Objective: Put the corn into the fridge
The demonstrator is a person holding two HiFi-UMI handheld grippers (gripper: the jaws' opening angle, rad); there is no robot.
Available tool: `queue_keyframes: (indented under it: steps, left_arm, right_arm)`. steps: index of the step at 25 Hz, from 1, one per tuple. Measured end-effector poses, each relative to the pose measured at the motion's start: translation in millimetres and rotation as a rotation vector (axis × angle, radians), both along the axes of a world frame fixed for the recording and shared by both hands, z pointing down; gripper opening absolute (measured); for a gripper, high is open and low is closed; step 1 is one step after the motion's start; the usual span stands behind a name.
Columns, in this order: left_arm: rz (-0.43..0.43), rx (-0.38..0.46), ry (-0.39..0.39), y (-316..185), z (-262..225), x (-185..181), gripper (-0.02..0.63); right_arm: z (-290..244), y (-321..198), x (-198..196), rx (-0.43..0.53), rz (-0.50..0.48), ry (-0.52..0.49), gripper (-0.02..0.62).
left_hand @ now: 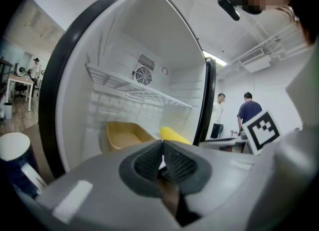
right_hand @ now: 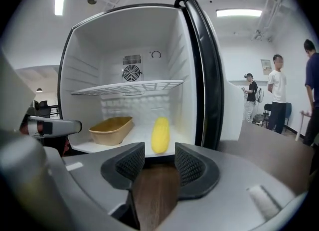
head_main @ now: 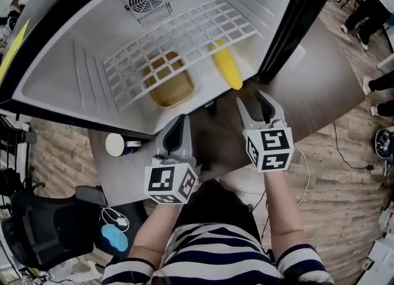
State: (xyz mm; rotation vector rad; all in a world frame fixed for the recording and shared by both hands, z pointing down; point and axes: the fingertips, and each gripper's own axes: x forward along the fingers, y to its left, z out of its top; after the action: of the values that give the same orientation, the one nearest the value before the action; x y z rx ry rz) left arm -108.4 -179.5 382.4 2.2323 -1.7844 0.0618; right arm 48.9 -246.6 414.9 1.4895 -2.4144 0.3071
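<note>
Wooden tabletop [head_main: 326, 80] runs under both tools, with you at its near edge. Your left gripper [head_main: 179, 119] hovers in front of the open fridge [head_main: 68, 68], its pads pressed together on nothing. A white-lidded cup [head_main: 115, 144] stands by the table's left edge, just beside that gripper. Your right gripper [head_main: 254, 99] sits off the fridge's right front corner, jaws apart and empty, with bare wood showing between them. Past them, the corn [head_main: 226, 65] lies on the fridge floor, its near tip close to the front lip. It seems to stop short of the right wall, though the angle is poor. A yellow tray [head_main: 172, 90] rests to its left, with clear floor between them. A wire shelf [head_main: 184, 37] spans the space above both.
</note>
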Motion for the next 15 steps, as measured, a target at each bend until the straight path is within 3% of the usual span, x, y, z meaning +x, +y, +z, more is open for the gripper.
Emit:
queue_keyframes:
  steps: [15]
  left_arm:
    - [-0.014,-0.006,-0.005,13.0,-4.7,-1.7,0.000]
  right_arm:
    - [10.4,47.0,24.3,-0.048,0.044,-0.044,0.081]
